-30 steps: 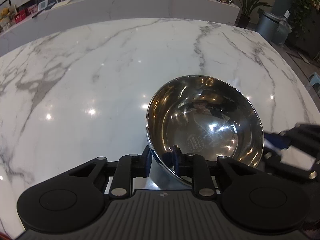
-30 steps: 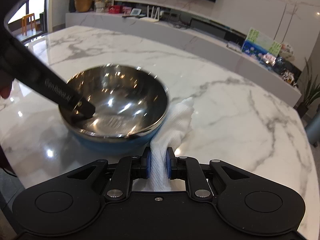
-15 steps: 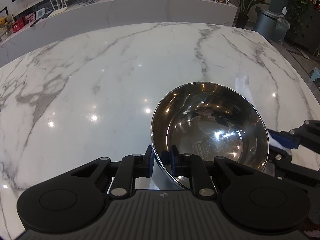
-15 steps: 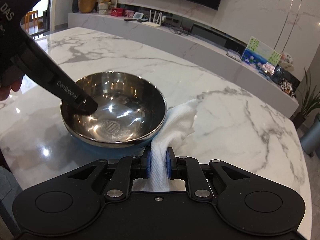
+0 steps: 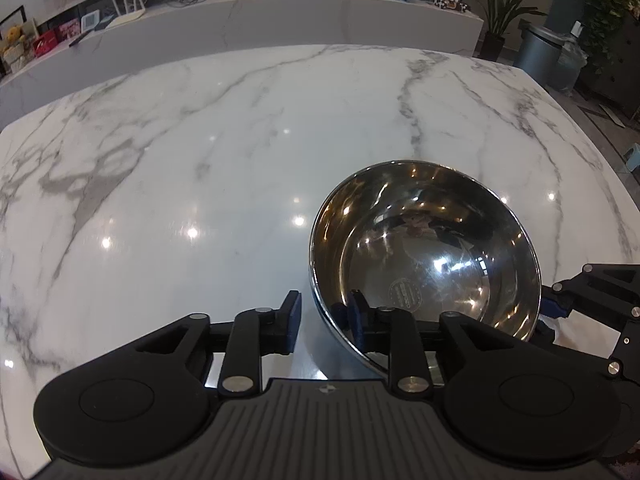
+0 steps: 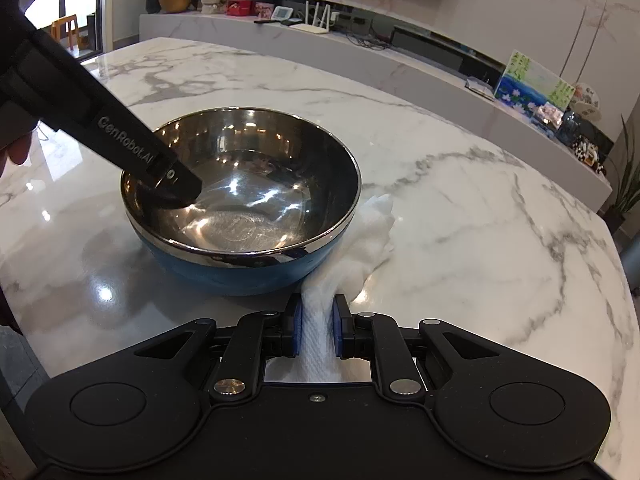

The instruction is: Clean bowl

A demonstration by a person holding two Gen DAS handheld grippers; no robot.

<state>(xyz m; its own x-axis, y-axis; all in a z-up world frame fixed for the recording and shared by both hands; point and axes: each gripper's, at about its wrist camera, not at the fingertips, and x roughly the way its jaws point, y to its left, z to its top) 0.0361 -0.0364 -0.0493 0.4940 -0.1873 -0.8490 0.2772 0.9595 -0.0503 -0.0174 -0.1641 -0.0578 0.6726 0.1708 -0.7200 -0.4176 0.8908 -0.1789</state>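
Observation:
A steel bowl [image 5: 424,256] with a blue outside [image 6: 240,216] stands on the white marble table [image 5: 200,160]. My left gripper [image 5: 325,316] straddles the bowl's near rim, one finger inside, one outside; its jaws stand apart, a gap showing beside the rim. It shows in the right wrist view as a black arm [image 6: 120,136] reaching into the bowl. My right gripper [image 6: 316,328] is shut on a white cloth [image 6: 360,240], which lies on the table against the bowl's right side. The right gripper also shows at the right edge of the left wrist view [image 5: 548,308].
A long marble counter [image 6: 360,52] runs behind the table with routers, pictures and ornaments on it. A grey bin [image 5: 540,52] and potted plants [image 5: 496,12] stand past the table's far right corner. The table's edge is close on the right [image 6: 624,280].
My left gripper's jaws have opened from their pinch on the bowl's rim. The bowl has settled flat on the table. My right gripper still holds the cloth beside the bowl.

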